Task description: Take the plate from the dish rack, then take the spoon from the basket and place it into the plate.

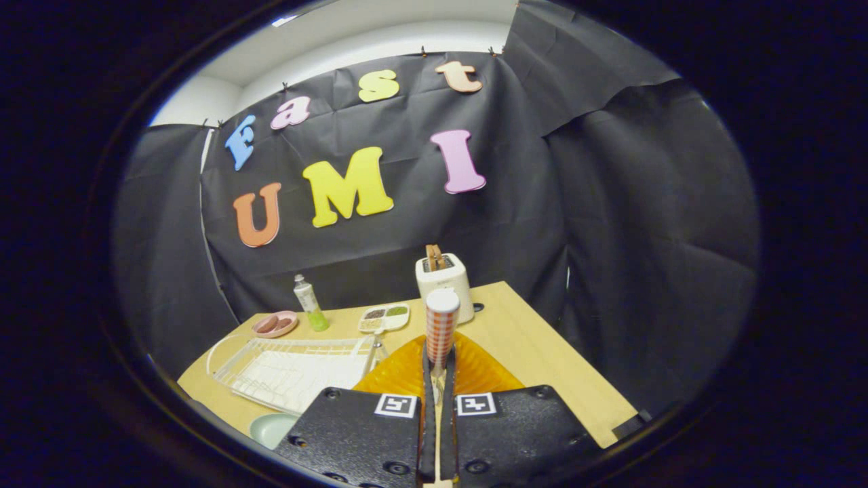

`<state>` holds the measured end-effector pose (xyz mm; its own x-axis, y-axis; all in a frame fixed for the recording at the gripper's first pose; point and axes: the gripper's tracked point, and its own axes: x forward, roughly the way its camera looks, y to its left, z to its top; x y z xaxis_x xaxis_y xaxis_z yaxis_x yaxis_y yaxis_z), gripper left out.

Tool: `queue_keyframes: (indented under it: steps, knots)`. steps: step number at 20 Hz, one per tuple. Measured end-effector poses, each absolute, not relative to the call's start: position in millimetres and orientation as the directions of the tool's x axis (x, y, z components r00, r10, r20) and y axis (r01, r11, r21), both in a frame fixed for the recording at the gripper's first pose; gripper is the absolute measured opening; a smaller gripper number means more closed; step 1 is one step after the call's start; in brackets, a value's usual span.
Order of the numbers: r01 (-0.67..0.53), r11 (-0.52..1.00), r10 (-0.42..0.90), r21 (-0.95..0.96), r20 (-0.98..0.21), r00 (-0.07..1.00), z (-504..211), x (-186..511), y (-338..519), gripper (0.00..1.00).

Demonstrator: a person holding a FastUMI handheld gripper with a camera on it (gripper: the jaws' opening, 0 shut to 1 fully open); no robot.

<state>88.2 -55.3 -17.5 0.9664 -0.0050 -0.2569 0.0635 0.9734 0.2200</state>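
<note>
While held upright at lower centre, the spoon [441, 325] is clamped between the closed fingers of the gripper [439, 379], above the orange plate [400, 369]; the dish rack [291, 369] is seen lower left.

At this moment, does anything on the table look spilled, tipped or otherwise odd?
Nothing spilled or tipped. The claw is shut on the spoon, handle up, above the orange basket. The toaster, bottle and dish rack sit normally.
</note>
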Motion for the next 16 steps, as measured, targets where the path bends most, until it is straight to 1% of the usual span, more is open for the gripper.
queue_keyframes:
  steps: [2, 5, 9, 12, 16]
  knots:
    - [0.027, 0.974, 0.034, 0.225, -0.264, 0.964, -23.2, 70.0, -16.6, 0.08]
    - [-0.06, 0.981, 0.11, 0.184, -0.271, 0.956, -38.4, 36.3, 50.9, 0.08]
    - [-0.144, 0.982, 0.171, 0.123, -0.261, 0.95, -52.7, 20.4, 116.8, 0.08]
    - [-0.176, 0.977, 0.202, 0.119, -0.271, 0.941, -74.9, 14.6, 147.0, 0.08]
    - [-0.184, 0.969, 0.229, 0.166, -0.312, 0.922, -105.5, 13.1, 171.3, 0.08]
